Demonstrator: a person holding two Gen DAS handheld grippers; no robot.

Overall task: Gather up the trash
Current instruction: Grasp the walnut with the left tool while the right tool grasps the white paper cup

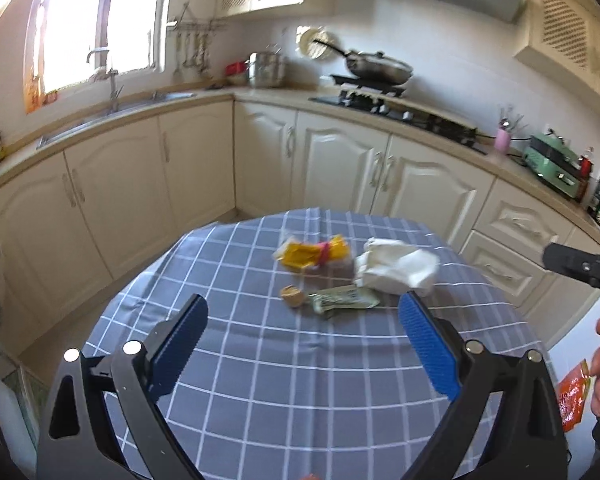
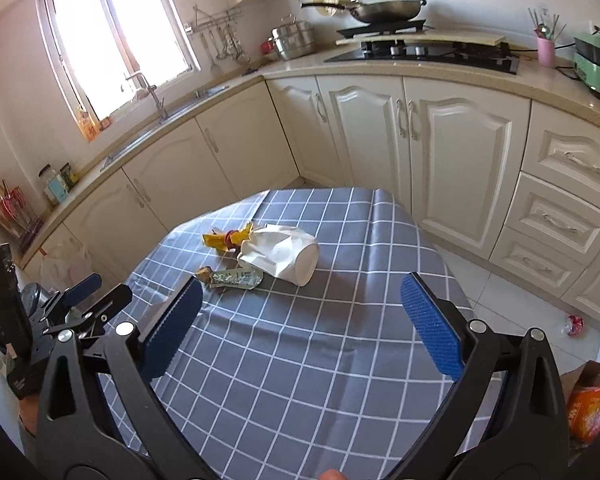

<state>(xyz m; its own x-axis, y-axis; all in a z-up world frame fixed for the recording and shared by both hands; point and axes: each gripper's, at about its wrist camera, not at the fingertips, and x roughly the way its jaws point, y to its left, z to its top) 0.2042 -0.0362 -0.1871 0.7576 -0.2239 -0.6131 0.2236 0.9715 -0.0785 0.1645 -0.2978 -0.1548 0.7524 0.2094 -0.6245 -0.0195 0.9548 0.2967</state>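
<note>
Trash lies on the far half of a table with a grey checked cloth point(image 1: 300, 380): a yellow and red wrapper point(image 1: 314, 252), a crumpled white paper cup point(image 1: 396, 266), a green foil wrapper point(image 1: 344, 299) and a small yellow scrap point(image 1: 292, 295). The right wrist view shows the same pile: wrapper point(image 2: 226, 238), cup point(image 2: 284, 256), foil point(image 2: 236, 279), scrap point(image 2: 205, 274). My left gripper point(image 1: 304, 308) is open and empty, just short of the foil wrapper. My right gripper point(image 2: 302, 292) is open and empty, near the cup.
Cream kitchen cabinets point(image 2: 420, 140) and a counter with sink and hob run behind the table. An orange bag point(image 2: 592, 404) sits in a box at the lower right. A crushed red can point(image 2: 575, 324) lies on the floor tiles.
</note>
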